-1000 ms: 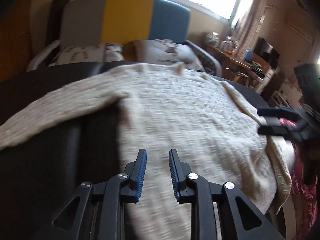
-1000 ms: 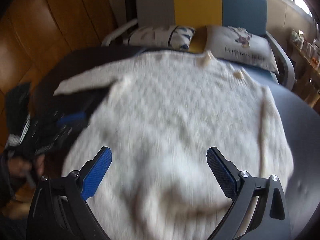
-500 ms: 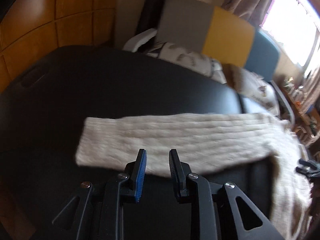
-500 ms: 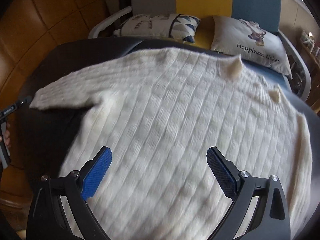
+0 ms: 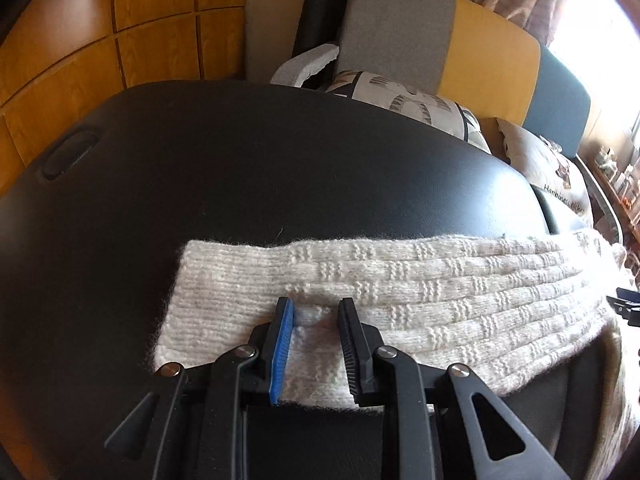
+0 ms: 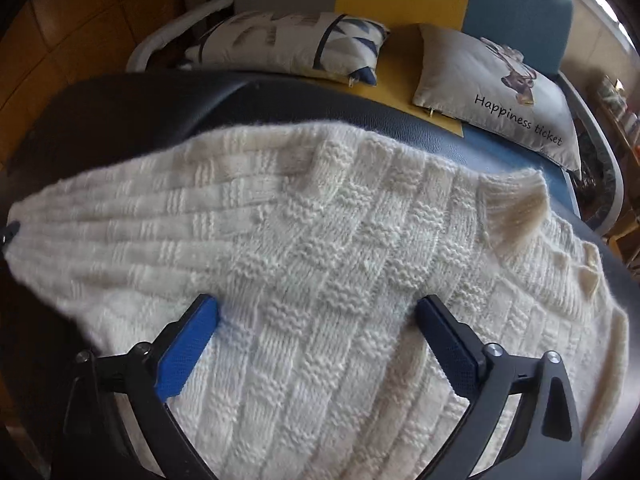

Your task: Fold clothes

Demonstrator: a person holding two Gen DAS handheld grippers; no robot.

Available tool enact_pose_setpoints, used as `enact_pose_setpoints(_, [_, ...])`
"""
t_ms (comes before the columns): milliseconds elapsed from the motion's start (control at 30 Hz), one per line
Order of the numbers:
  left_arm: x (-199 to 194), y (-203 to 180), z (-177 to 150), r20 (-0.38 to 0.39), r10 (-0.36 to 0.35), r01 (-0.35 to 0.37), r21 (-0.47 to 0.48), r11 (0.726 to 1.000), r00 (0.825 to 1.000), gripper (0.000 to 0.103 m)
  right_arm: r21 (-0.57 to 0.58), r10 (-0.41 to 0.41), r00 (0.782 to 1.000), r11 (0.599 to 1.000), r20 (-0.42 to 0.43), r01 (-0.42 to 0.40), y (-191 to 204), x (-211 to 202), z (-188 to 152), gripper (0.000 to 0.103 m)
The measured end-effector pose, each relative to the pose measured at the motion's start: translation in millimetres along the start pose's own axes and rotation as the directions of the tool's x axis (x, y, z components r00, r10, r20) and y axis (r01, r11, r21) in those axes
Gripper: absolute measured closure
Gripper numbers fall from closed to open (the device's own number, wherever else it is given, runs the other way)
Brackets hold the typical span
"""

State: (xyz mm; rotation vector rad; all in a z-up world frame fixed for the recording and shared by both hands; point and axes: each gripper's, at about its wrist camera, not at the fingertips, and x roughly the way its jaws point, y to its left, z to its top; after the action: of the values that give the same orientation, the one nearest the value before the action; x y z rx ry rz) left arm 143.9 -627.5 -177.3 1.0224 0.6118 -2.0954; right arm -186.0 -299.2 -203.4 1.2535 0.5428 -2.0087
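Observation:
A cream knitted sweater lies spread on a black padded table. Its collar points toward the far right. One sleeve stretches flat to the left across the table. My left gripper is down at the near edge of that sleeve, close to the cuff. Its jaws stand narrowly apart, with a bit of sleeve fabric between the blue pads. My right gripper hangs wide open just above the sweater's chest, with nothing held.
Behind the table stands a sofa with a grey, yellow and blue back. Two printed cushions lie on it. Wood panelling covers the wall at the left. A recessed handle sits in the table's left end.
My left gripper swung from the sweater's body out to the left sleeve and came down onto its near edge. My right gripper sank closer to the sweater's chest.

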Motion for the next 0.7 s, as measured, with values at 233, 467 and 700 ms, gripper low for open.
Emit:
enact_pose_setpoints(233, [-31,-2,-4,0.075,-0.005,0.007,-0.028,1.000,0.997,0.080,-0.006,0.002,1.000,1.000,0.010,-0.002,6,-4,10,0.000])
enact_pose_setpoints(467, [-24,-42,-7,0.064,-0.025,0.018,0.111,0.994,0.998,0.080,-0.083,0.081,0.993,0.994,0.088,-0.074,21,-26,37,0.000])
enact_pose_setpoints(700, [0,-39,-4,0.026,-0.038,0.036,0.074,0.997,0.999,0.077,-0.110,0.043,0.999,0.993,0.018,-0.041,45,16,68,0.000])
